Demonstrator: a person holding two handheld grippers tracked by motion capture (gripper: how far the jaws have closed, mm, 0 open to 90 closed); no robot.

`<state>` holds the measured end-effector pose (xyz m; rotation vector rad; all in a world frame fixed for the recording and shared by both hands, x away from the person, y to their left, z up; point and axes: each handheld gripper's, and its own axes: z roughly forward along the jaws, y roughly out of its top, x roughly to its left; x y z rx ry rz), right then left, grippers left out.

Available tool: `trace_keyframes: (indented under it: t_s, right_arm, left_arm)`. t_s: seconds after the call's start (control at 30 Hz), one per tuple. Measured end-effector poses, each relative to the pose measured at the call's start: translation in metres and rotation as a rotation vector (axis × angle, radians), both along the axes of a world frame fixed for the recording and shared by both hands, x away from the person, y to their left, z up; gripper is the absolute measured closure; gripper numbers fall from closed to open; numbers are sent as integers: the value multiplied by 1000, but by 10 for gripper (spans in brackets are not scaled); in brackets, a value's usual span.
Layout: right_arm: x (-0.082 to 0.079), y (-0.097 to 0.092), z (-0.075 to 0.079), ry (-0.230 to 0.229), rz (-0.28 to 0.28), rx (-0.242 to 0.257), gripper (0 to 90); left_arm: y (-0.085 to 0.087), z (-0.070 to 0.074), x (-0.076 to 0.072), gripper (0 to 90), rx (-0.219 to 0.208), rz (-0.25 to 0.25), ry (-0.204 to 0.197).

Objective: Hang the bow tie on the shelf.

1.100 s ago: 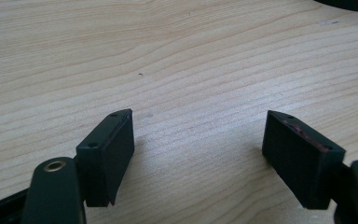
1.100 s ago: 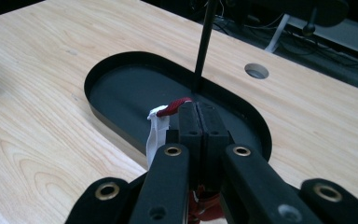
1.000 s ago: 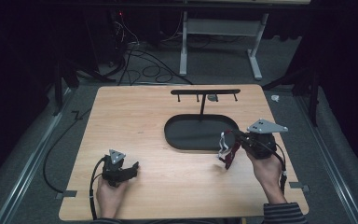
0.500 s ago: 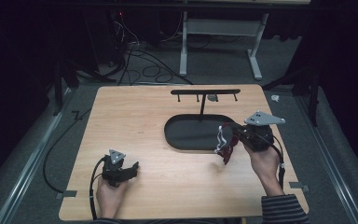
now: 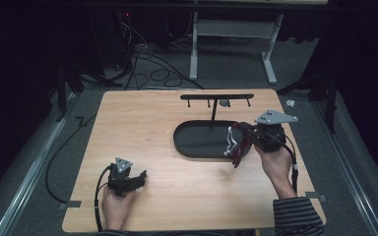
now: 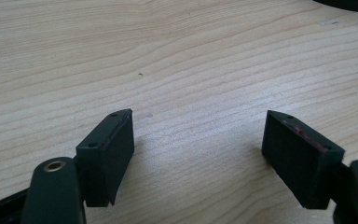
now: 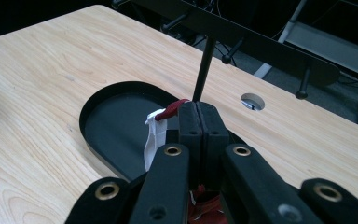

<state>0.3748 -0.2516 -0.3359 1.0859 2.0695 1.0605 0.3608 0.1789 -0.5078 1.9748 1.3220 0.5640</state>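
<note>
So the right tool (image 5: 240, 140) is clamped shut on a red and white strap thing (image 5: 233, 145), some kind of lanyard or keychain by the look of it. A second ago it hung lower and nearer the person, just off the near right end of the black tray (image 5: 192, 145). Now the hand has carried it up and further in, so the strap dangles over the tray's right end, closer to the hanger rack (image 5: 216, 97) with its pegs. From the right gripper view the shut jaws point almost straight at the rack's post (image 7: 204, 63), red strap (image 7: 173, 109) poking out the top and the white part (image 7: 154, 135) hanging to the side. Looks like the plan is hanging it on a peg, and it's maybe halfway there, still well below the bar.

The left tool (image 5: 137, 178) hasn't budged: same near-left spot on the surface (image 5: 128, 128), jaws wide apart with nothing but bare wood between them.
</note>
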Motion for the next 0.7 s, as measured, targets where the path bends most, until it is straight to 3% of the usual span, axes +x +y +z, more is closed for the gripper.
trace_keyframes:
  t_s: [0.33, 0.7]
  right_arm:
    - [15, -3, 3, 16, -4, 42, 900]
    - [29, 4, 10, 20, -3, 51, 900]
  left_arm:
    - [0, 0, 0, 256, 0, 0, 0]
    - [0, 0, 0, 255, 0, 0, 0]
